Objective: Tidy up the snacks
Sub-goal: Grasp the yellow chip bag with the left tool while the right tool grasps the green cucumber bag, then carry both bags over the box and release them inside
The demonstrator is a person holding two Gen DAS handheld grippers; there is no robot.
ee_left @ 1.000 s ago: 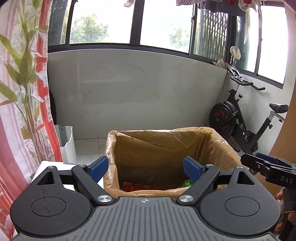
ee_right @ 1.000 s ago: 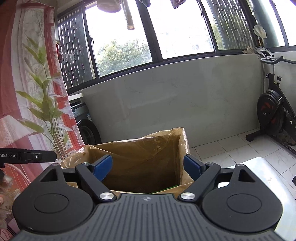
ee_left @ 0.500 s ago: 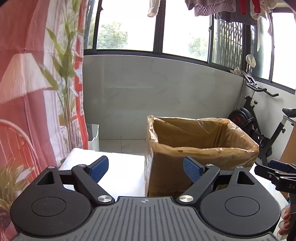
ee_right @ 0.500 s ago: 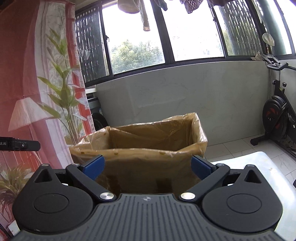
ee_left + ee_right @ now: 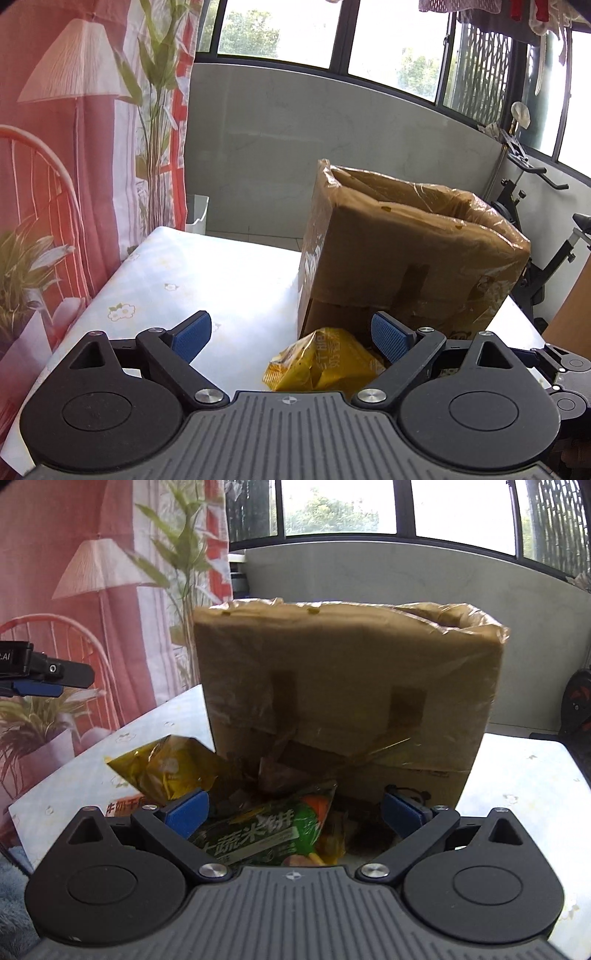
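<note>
Both claws, left claw (image 5: 291, 334) and right claw (image 5: 293, 808), hang apart and empty over snack packs, yellow pack (image 5: 325, 363) and green pack (image 5: 266, 834), still on the table (image 5: 221, 280) before the box (image 5: 347, 701), so sorting looks unfinished.

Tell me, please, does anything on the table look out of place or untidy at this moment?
Yes. Snack packets lie loose on the table against the front of the cardboard box, not inside it: a yellow packet and a green packet. The box's plastic liner is crumpled over the rim.
</note>
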